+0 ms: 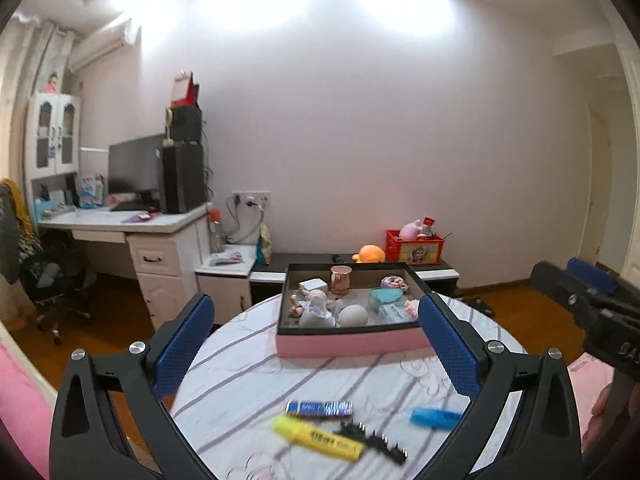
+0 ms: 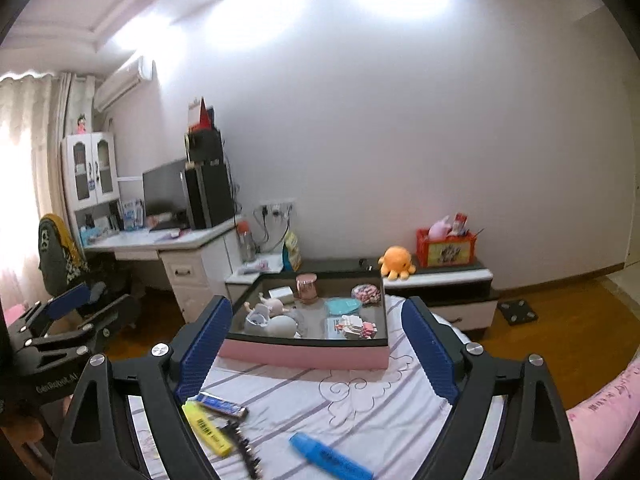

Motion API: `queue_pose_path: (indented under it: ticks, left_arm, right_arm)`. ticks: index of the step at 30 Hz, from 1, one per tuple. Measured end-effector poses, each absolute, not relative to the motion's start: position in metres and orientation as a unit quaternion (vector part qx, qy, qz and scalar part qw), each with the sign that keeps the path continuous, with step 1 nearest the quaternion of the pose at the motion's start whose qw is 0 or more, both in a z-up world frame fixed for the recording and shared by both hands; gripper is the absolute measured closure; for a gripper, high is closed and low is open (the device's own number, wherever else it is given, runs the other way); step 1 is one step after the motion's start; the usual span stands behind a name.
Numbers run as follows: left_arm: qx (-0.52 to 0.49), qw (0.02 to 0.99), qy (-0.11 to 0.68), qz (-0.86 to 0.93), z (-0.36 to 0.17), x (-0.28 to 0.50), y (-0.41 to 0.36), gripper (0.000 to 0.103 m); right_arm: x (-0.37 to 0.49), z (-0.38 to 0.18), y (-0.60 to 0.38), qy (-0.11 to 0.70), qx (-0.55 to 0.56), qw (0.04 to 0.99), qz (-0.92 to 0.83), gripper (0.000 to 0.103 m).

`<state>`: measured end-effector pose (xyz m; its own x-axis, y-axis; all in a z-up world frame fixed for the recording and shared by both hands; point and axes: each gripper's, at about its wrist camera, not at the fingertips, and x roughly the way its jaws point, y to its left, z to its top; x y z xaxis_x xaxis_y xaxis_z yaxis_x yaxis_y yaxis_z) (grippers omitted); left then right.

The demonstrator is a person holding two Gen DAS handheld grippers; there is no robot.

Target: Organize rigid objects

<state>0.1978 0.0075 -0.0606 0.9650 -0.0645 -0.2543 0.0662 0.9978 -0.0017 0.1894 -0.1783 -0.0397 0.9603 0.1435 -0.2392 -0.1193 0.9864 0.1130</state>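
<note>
On the round table with a striped cloth [image 1: 248, 364] lie a yellow highlighter [image 1: 318, 437], a blue highlighter [image 1: 434, 417], a blue battery-like stick [image 1: 319, 408] and a black toothed clip [image 1: 374, 440]. A pink box [image 1: 348, 342] behind them holds a copper cup [image 1: 340, 279], figurines and small boxes. My left gripper [image 1: 316, 332] is open and empty above the table. My right gripper [image 2: 316, 340] is open and empty; the blue highlighter [image 2: 330, 456], yellow highlighter [image 2: 206, 426] and pink box [image 2: 304, 354] show below it.
A white desk with monitor and speakers [image 1: 152, 216] stands at the left, with a black chair beside it. A low TV bench [image 1: 432, 272] against the wall carries a red crate and an orange plush. Pink bedding [image 2: 600, 412] borders the table on the right.
</note>
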Motion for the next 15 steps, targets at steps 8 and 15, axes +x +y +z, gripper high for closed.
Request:
queue_pose_path:
  ticks: [8, 15]
  left_arm:
    - [0.031, 0.993, 0.108, -0.036, -0.053, 0.134, -0.002, 0.0]
    - [0.049, 0.995, 0.085, -0.02, -0.042, 0.107, -0.003, 0.0]
  right_arm:
    - [0.126, -0.027, -0.163, 0.081, 0.024, 0.995, 0.047, 0.0]
    - [0.099, -0.022, -0.158, 0.067, 0.02, 0.997, 0.035, 0.0]
